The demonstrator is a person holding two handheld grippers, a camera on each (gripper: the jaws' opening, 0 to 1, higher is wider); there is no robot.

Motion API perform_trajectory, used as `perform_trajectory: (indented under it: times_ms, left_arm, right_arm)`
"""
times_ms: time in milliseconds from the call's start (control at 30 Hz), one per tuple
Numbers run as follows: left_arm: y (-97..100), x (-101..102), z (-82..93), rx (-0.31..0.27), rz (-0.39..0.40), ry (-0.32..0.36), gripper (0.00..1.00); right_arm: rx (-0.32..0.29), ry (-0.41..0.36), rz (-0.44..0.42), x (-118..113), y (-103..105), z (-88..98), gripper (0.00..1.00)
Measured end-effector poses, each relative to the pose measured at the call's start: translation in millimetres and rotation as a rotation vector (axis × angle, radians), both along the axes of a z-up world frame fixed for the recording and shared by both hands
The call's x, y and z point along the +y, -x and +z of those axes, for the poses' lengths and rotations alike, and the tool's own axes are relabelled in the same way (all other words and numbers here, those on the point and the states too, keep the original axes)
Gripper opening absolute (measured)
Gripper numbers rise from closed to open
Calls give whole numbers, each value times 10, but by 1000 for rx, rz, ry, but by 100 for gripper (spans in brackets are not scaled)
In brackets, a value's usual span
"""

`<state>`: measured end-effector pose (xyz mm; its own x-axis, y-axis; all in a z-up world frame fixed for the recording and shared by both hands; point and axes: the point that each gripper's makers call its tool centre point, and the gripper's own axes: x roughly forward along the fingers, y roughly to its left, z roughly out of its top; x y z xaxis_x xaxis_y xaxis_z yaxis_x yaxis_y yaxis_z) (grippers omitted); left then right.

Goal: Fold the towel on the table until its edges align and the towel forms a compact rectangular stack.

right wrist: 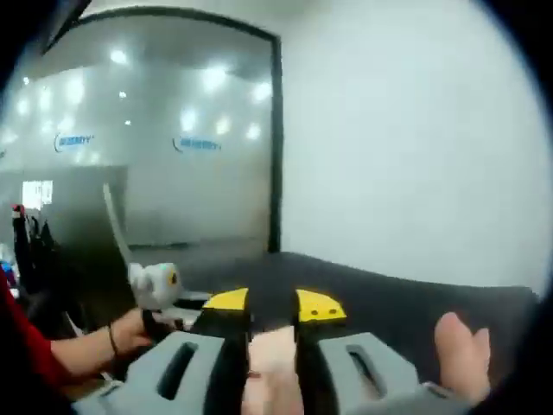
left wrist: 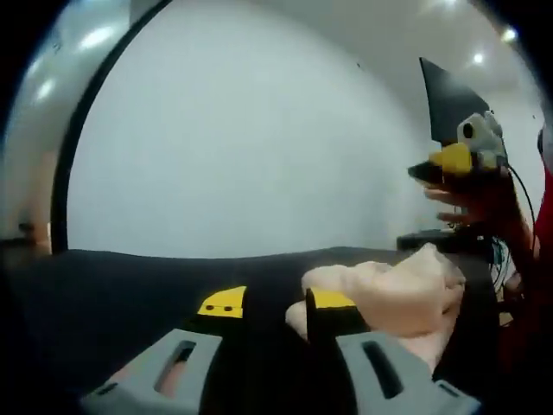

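A crumpled peach towel point(left wrist: 402, 294) lies on the dark table point(left wrist: 112, 294) in the left gripper view, just right of my left gripper point(left wrist: 276, 303). That gripper is open, with bare dark table between its yellow-tipped fingers; the right fingertip point(left wrist: 331, 300) stands in front of the towel's left edge. A hand holds the right gripper point(left wrist: 458, 151) above the towel. In the right gripper view, my right gripper point(right wrist: 272, 307) has its jaws close together on a fold of the towel point(right wrist: 272, 367). More peach cloth point(right wrist: 462, 346) shows at the lower right. A hand holds the left gripper point(right wrist: 155, 285) at the left.
A white wall point(left wrist: 251, 147) rises behind the table. A glass partition with a black frame point(right wrist: 275, 138) stands at the table's far side. A red sleeve point(right wrist: 30, 354) sits at the left, and dark gear and cables point(left wrist: 432, 238) lie behind the towel.
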<state>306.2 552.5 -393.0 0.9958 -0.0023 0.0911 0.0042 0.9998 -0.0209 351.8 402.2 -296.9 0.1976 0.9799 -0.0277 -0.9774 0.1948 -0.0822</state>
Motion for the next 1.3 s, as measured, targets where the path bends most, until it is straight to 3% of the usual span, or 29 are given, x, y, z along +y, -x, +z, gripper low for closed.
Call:
perform_trajectory:
  times_ms: [33,67,100,167,300,400,500,567,667,733,767,833,900,967,1000,1067,1100,1267,1300]
  left_arm:
    - [-1,-5,-2,1,-3,-2,27]
    - [-2,-14,0,1,-6,-4,27]
    - [-3,-21,0,2,-7,-10,27]
    - [1,-36,2,1,-11,-17,27]
    - [1,-30,-10,6,-13,-19,27]
    - [44,-84,88,-40,-34,-29,27]
    - [47,-126,95,-43,-47,-28,27]
    - [34,-140,77,-32,-51,-41,27]
    - [36,-228,96,-40,-79,-56,27]
    - [19,-265,84,-32,-86,-67,27]
    - [13,-270,71,-24,-85,-72,27]
    - [10,-271,67,-21,-85,-75,27]
    - [14,-267,80,-27,-81,-70,27]
    - [14,-247,83,-30,-78,-61,27]
    - [14,-237,83,-30,-76,-59,27]
    - [13,-236,81,-29,-74,-56,27]
    - [11,-236,76,-27,-74,-56,27]
    - [4,-242,66,-21,-78,-65,27]
    - [5,-246,68,-22,-80,-65,27]
  right_arm:
    - [-21,64,-32,-25,-128,-174,10]
    - [28,92,-8,-50,-117,-306,10]
    - [114,80,63,-42,5,-411,10]
    - [165,105,103,-59,114,-544,18]
    - [14,218,85,-39,227,-903,18]
    - [63,267,135,31,385,-1079,18]
    - [98,331,208,120,514,-1319,18]
    - [85,289,246,150,569,-1281,19]
    - [166,276,293,120,606,-1187,23]
    - [214,162,281,117,441,-901,21]
    - [213,117,249,125,319,-790,19]
    - [130,56,198,185,91,-665,19]
    - [77,148,177,245,-33,-889,16]
    - [137,178,299,312,230,-1082,14]
    - [127,193,354,334,374,-1172,15]
    - [-42,179,357,385,466,-1246,16]
    - [-69,167,363,461,502,-1270,16]
    - [-49,203,352,546,552,-1377,16]
    - [-13,212,351,542,538,-1390,16]
